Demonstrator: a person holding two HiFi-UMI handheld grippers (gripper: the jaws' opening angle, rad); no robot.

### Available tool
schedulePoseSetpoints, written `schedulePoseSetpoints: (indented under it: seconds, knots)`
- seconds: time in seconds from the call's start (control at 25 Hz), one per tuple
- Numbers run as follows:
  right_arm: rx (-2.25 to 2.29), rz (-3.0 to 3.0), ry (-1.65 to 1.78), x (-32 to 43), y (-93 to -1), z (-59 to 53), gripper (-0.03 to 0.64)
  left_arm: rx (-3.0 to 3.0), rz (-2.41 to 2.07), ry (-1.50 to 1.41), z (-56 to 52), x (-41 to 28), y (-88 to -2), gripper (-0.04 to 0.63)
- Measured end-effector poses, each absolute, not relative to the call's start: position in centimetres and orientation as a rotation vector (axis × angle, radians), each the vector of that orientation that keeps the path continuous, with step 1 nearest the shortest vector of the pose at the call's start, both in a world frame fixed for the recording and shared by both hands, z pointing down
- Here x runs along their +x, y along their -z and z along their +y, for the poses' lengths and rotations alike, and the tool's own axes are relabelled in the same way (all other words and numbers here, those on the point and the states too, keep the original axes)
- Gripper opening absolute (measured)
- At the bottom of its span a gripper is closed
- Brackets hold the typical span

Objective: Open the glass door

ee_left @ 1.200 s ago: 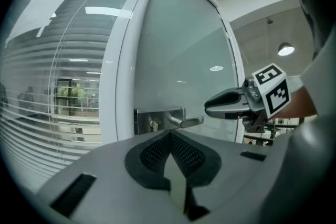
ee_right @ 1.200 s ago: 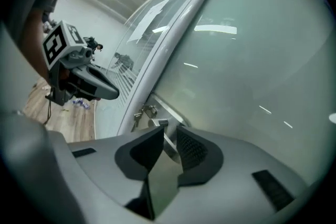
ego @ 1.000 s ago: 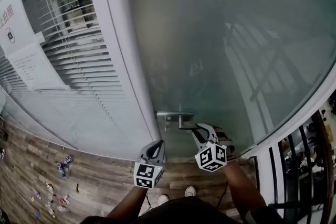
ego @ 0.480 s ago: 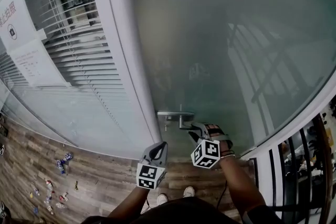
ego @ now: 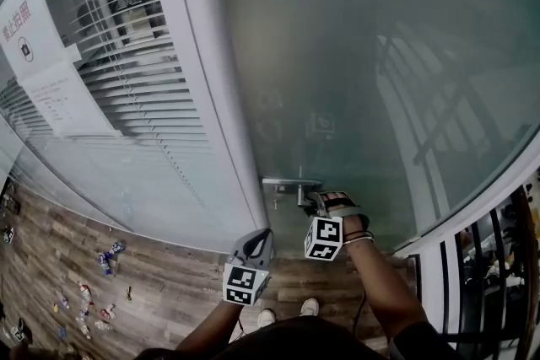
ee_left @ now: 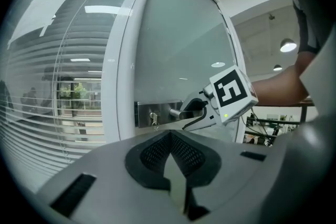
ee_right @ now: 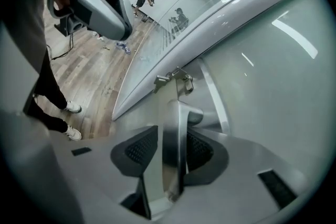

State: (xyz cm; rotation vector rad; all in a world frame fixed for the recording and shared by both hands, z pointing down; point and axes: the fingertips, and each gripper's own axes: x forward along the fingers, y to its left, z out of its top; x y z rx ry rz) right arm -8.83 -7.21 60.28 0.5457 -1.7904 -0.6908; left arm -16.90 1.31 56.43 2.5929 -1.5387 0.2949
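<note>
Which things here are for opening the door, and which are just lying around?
For the job: glass door, door handle, right gripper (jaws have just been opening, handle between them).
Just lying about: little things on the floor, paper notices, window blinds.

Frosted glass on the glass door (ego: 363, 55), smooth, with a soft sheen and pale reflections. Brushed metal on the door handle (ee_right: 173, 134) and its back plate (ee_left: 143, 113), satin rather than mirror-bright. Smooth white painted finish on the door frame (ego: 211, 97). Clear glossy glass in the side panel (ego: 101, 181), with thin pale slats of blinds (ego: 126, 72) behind and matt white paper sheets (ego: 63, 101) on it. Wood-look floor (ego: 143, 291): brown-grey planks, matt, with visible grain. Matt grey plastic on the left tongs (ee_left: 170, 136), black pads (ee_left: 152, 153) finely ribbed and rubbery-looking. Matt black-and-white print on their marker cube (ego: 245, 285). Black bars of a railing (ego: 477, 265), slightly glossy.
</note>
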Motion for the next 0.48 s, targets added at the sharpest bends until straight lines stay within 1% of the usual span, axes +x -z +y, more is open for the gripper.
schedulePoseSetpoints:
  seconds: [0.24,0.28,0.44,0.48]
  knots:
    - [0.539,-1.750,0.721,-9.2,-61.2,-8.0,0.137,2.604,-1.546,-0.290,1.0,-17.2,-56.1,-0.002]
    - [0.557,-1.750,0.731,-9.2,-61.0,-8.2,0.126,2.601,-1.550,-0.290,1.0,-17.4,-56.1,-0.002]
    - [0.646,-1.747,0.786,-9.4,-60.3,-8.9,0.034,2.587,-1.551,-0.287,1.2,-17.5,-56.4,-0.002]
    - [0.659,-1.747,0.796,-9.4,-60.2,-8.9,0.025,2.588,-1.547,-0.290,1.4,-17.4,-56.5,-0.002]
